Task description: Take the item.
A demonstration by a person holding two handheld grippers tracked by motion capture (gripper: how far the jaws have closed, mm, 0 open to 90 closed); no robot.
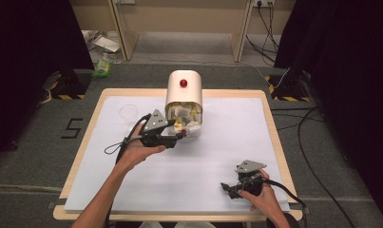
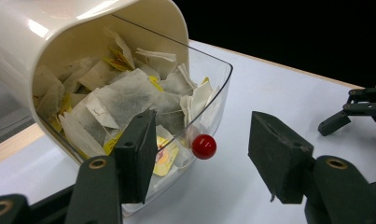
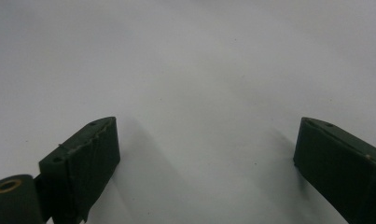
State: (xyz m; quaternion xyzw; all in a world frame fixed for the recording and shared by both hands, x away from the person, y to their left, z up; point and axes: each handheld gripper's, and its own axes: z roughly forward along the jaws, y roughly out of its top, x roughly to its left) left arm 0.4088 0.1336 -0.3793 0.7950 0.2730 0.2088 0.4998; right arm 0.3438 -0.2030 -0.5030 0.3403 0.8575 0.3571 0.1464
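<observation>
L gripper (image 2: 202, 154) at mouth of cream tea-bag dispenser (image 1: 184, 92), table centre-back; jaws part open, nothing gripped, straddling red knob (image 2: 204, 146) on its clear drawer (image 2: 212, 100) of tea bags (image 2: 129, 93). R gripper (image 3: 206, 154) near front-right: jaws wide, empty, over white sheet (image 3: 185, 60).

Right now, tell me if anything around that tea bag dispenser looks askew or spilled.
Nothing is spilled. The tea bags lie jumbled at all angles inside the cream dispenser, heaped against its open clear drawer, but all stay inside. The left gripper, jaws open, is at the drawer's red knob, not touching it.
</observation>
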